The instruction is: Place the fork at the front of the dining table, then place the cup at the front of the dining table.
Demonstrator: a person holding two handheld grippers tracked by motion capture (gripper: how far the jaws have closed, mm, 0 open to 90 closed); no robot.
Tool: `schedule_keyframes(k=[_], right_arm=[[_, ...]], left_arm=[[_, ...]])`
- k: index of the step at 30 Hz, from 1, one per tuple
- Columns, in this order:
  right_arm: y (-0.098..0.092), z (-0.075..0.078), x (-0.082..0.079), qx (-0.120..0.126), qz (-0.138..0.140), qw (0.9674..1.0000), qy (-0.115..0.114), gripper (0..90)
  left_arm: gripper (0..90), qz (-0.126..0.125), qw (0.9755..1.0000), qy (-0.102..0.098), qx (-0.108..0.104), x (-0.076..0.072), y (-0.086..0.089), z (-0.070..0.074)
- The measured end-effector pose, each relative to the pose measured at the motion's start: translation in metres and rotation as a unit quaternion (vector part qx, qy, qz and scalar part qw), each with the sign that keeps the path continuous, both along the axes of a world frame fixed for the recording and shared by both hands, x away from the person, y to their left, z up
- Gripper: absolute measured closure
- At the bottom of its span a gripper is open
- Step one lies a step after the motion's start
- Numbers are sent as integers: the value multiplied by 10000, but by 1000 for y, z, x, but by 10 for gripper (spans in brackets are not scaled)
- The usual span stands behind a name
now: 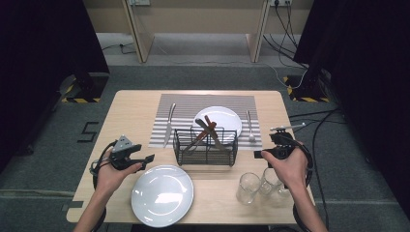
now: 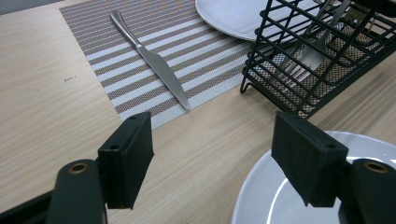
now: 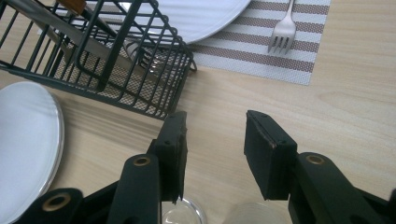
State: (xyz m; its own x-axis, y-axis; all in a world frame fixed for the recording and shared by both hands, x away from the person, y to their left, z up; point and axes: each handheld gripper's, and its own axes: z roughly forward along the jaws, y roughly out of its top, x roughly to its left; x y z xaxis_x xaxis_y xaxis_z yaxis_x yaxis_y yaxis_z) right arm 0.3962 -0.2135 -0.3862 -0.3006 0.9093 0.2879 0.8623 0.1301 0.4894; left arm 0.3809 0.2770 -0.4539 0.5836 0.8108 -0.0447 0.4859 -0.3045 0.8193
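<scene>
My left gripper hovers open over the table's left front, nothing between its pads. Ahead of it lies a steel knife on the striped placemat. A white plate sits just to its right. My right gripper is open and holds nothing; it hangs above two clear glasses, pointing toward the black wire caddy. The caddy holds several pieces of cutlery, two with brown handles. A fork lies on the mat's right edge.
A second white plate rests on the placemat behind the caddy. Bare wood shows at the table's left side and between the caddy and the glasses. Beyond the table are grey floor, cables and wooden furniture legs.
</scene>
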Motion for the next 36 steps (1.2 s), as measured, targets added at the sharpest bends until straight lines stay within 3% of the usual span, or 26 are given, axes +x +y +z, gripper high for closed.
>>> schedule_keyframes(k=[17,28,36], right_arm=[[2,7,-14,7,222,9997,-63,593],[12,3,-19,-71,541,9985,-1,606],[12,4,-26,-25,575,9983,-2,604]], left_arm=[[287,-4,10000,-40,7,-3,-1,1],[286,-40,10000,-70,43,-7,-5,3],[286,-39,9999,-79,51,-7,-6,4]])
